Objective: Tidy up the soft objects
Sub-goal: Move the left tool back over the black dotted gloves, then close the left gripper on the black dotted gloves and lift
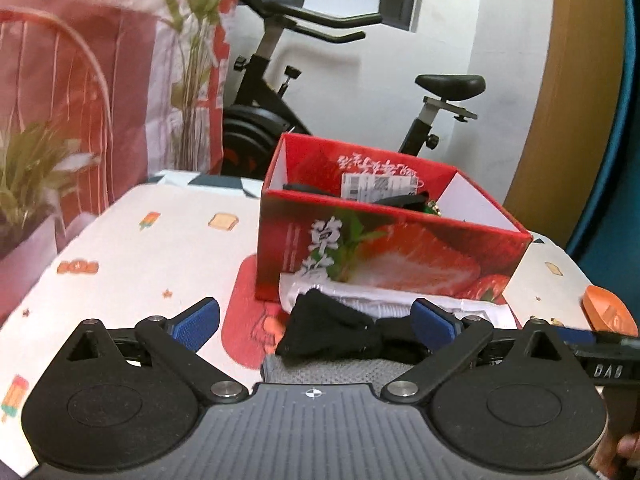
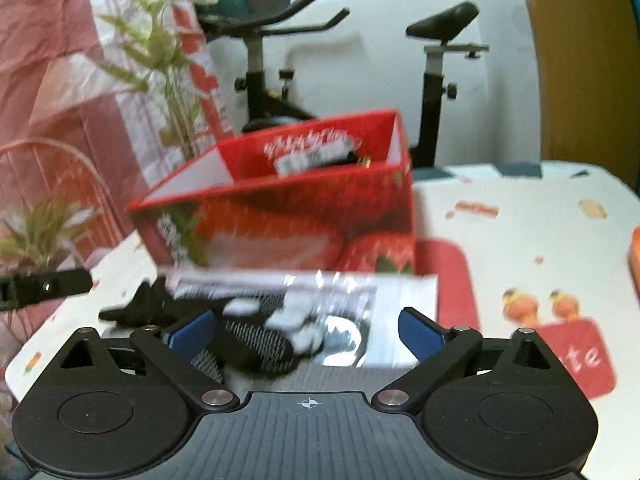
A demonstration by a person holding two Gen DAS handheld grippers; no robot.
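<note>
On the table (image 1: 132, 240), just in front of the strawberry-printed red box (image 1: 384, 256), lie loose black socks (image 1: 328, 326) on a clear-plastic sock packet (image 2: 360, 300). Left gripper (image 1: 316, 318) and right gripper (image 2: 306, 330) both hover wide apart, empty. Likely step: approaching a sock; next, close on it and lift into the box.

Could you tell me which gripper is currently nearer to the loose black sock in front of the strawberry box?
Left. The left gripper is open with the black sock between its fingers; the right gripper is open over the plastic packet beside it.
</note>
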